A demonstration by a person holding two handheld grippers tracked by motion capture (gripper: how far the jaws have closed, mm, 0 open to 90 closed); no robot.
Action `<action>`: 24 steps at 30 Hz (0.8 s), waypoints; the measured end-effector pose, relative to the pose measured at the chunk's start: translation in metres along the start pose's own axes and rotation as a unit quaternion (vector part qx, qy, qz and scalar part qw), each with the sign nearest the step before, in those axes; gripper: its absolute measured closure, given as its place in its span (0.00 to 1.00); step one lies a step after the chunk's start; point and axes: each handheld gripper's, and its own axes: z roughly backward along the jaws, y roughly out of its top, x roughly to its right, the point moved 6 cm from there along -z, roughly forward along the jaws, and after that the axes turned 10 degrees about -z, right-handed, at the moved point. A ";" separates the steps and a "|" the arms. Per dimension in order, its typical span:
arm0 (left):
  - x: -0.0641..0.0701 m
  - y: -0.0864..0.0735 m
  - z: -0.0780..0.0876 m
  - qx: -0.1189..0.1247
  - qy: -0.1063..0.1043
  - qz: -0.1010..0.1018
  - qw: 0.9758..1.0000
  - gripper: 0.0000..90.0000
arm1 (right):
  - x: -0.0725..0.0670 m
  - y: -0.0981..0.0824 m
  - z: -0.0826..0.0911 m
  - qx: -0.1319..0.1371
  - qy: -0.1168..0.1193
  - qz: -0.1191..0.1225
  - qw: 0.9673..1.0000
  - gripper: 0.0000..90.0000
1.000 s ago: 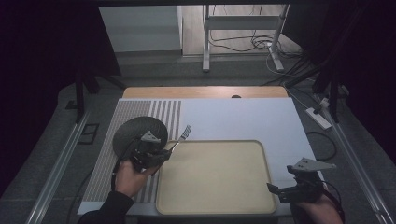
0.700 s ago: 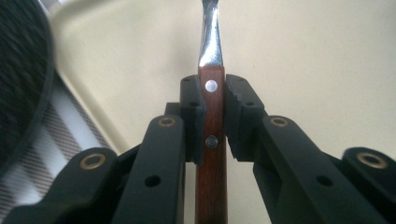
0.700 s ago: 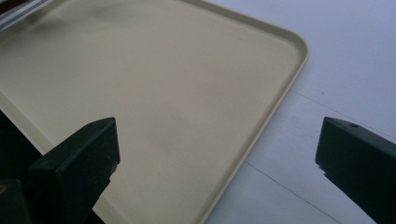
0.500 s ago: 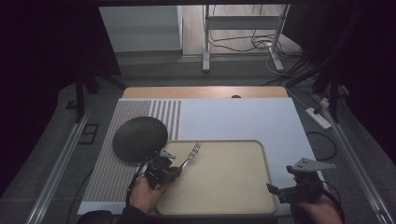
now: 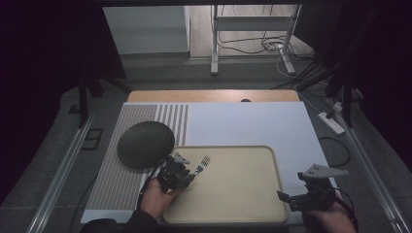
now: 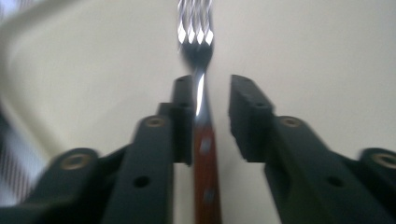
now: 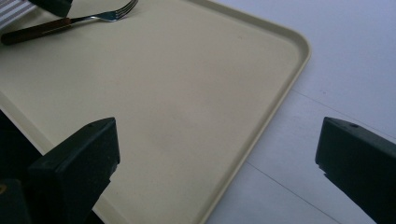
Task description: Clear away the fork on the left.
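The desk (image 5: 252,126) has a white top, striped along its 9 o'clock side, in a dim room with cables on the floor. One beige tray (image 5: 233,187) sits at 6 o'clock, one dark round plate (image 5: 145,144) just beside it at 10 o'clock. One fork (image 6: 198,70), steel tines and reddish-brown handle, lies in the tray's 10 o'clock corner. The left gripper (image 6: 211,112) straddles the handle, fingers parted; the right gripper (image 7: 217,154) gapes wide at 5 o'clock.
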 end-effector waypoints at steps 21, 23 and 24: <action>-0.047 -0.018 -0.012 -0.039 0.043 0.068 0.996 0.97 | 0.000 0.000 0.000 0.003 0.001 0.001 1.000 0.00; -0.046 -0.017 -0.010 -0.035 0.041 0.065 0.996 0.93 | 0.000 0.000 0.001 0.003 0.002 0.001 1.000 0.00; -0.046 -0.017 -0.009 -0.031 0.041 0.059 0.997 0.90 | -0.001 0.000 0.000 0.003 0.002 0.002 1.000 0.00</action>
